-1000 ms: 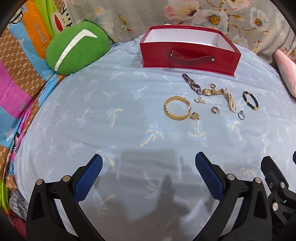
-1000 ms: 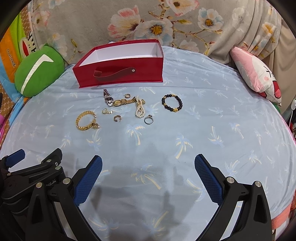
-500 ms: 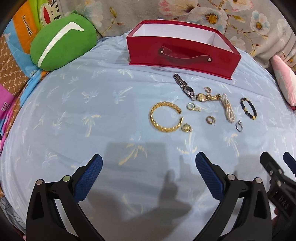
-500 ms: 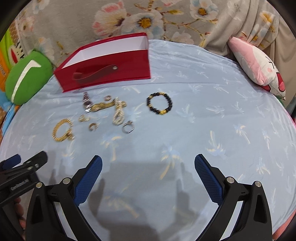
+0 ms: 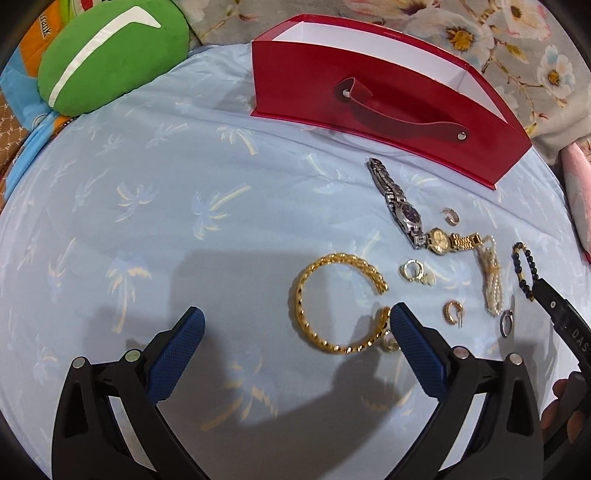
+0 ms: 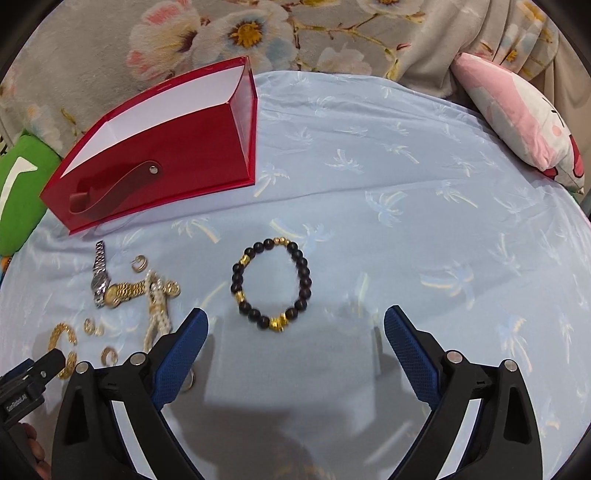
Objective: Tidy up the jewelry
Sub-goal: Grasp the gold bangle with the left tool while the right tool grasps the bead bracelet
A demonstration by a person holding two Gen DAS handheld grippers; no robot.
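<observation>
An open red box [image 5: 373, 103] with a strap handle stands at the back of the blue sheet; it also shows in the right wrist view [image 6: 162, 162]. In front of it lie a gold cuff bangle [image 5: 334, 301], a silver watch [image 5: 397, 201], a gold watch [image 5: 448, 240], a pearl strand [image 5: 491, 280], small earrings and rings. A black bead bracelet [image 6: 272, 284] lies apart to the right. My left gripper [image 5: 295, 332] is open and empty, its right finger beside the bangle. My right gripper [image 6: 295, 332] is open and empty just short of the bead bracelet.
A green cushion [image 5: 110, 51] lies at the back left and a pink plush pillow [image 6: 524, 122] at the back right. A floral blanket [image 6: 295, 33] rises behind the box. The blue palm-print sheet [image 6: 424, 221] stretches to the right of the bracelet.
Both grippers have moved forward and down toward the jewelry. The left now reaches the gold bangle, the right has swung over to the bead bracelet. Both stay open.
</observation>
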